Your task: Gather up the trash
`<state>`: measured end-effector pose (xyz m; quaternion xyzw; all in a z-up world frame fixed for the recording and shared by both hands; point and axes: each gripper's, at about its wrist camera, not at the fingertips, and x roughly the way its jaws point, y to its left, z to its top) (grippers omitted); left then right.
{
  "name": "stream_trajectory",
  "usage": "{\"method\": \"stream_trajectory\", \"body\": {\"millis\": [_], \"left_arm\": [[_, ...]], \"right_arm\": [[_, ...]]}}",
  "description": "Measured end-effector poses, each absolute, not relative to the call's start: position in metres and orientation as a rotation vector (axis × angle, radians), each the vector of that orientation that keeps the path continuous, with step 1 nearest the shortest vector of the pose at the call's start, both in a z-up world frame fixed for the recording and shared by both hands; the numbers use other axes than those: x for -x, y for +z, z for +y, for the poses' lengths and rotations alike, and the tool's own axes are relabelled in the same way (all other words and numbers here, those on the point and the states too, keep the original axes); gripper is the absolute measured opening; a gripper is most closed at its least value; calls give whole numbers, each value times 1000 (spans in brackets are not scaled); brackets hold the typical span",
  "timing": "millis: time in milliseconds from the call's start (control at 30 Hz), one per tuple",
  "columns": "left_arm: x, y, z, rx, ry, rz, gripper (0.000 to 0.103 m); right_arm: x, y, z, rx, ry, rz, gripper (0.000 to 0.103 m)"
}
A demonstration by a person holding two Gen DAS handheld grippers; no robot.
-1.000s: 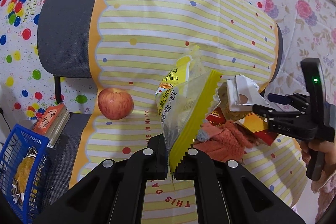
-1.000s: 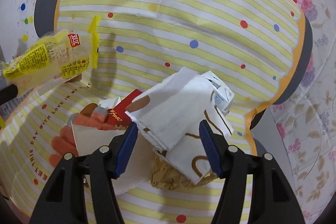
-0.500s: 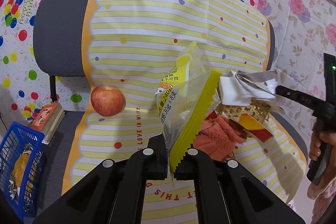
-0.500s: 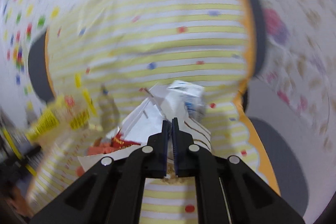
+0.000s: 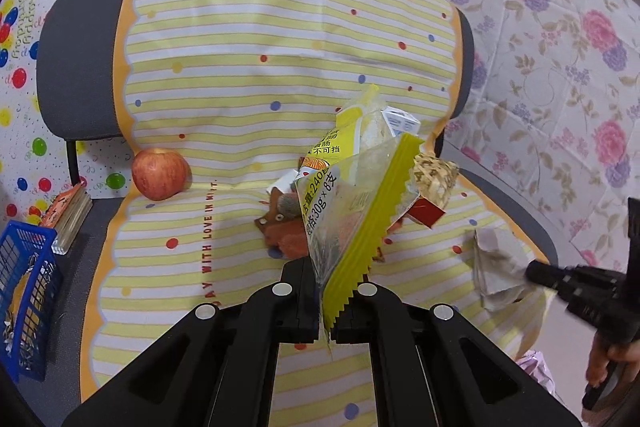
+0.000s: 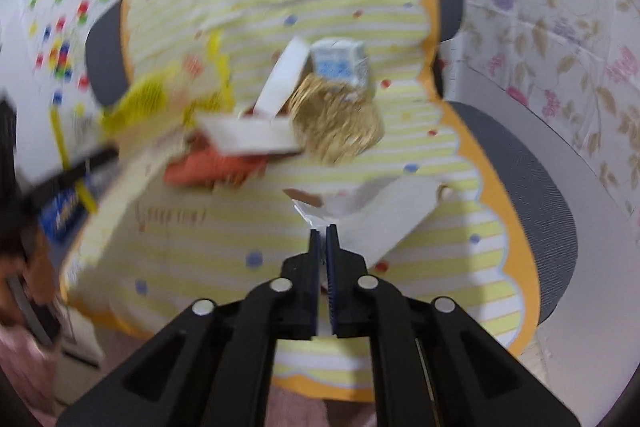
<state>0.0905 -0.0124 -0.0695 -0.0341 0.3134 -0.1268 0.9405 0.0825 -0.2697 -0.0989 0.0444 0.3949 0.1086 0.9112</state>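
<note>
My left gripper (image 5: 327, 301) is shut on a yellow and clear snack wrapper (image 5: 352, 203) and holds it up over the chair seat. My right gripper (image 6: 323, 239) is shut on a crumpled white paper bag (image 6: 376, 215); it also shows in the left wrist view (image 5: 496, 267), lifted off at the seat's right edge. More trash lies mid-seat: a small woven basket (image 6: 336, 123), a white and blue carton (image 6: 340, 63), a white box flap (image 6: 248, 135) and an orange glove (image 5: 288, 235).
A red apple (image 5: 160, 173) sits at the left of the striped chair cover (image 5: 240, 87). A blue basket (image 5: 24, 299) with scraps stands on the floor at far left, next to a small book (image 5: 66, 211). Floral wall covering (image 5: 560, 67) is on the right.
My right gripper closed on the white paper bag, lifted it off the pile and pulled it back to the right. The left gripper kept holding the wrapper and drew back slightly.
</note>
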Motion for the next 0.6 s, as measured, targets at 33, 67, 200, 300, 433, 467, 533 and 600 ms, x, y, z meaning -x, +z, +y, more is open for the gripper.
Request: {"method": "stream_trajectory", "body": {"millis": [33,67,200,300,433,467,533,600], "left_arm": [[-89,-69,-14,70,-259,640,4],[-85,-68,-16,66,-259,639,4],[-72,-67,-22,42,-259,634,4],[-66,-67,-23,44,-260,633,4],[-62,-64,-25,46,-256,622,4],[-61,-63,-24,47,-249,621,4],[-60,-62,-21,49,-237,620,4],[-58,-61,-16,51,-221,617,4]], "right_arm": [[-80,-101,-267,-85,229,822,21],[-74,-100,-266,-97,236,814,38],[-49,-91,-276,-134,204,775,49],[-38,-93,-294,-183,133,779,49],[-46,-118,-320,-309,57,813,49],[-50,-122,-321,-318,43,813,49],[-61,-131,-320,-319,20,811,49],[-73,-141,-317,-320,2,826,49]]}}
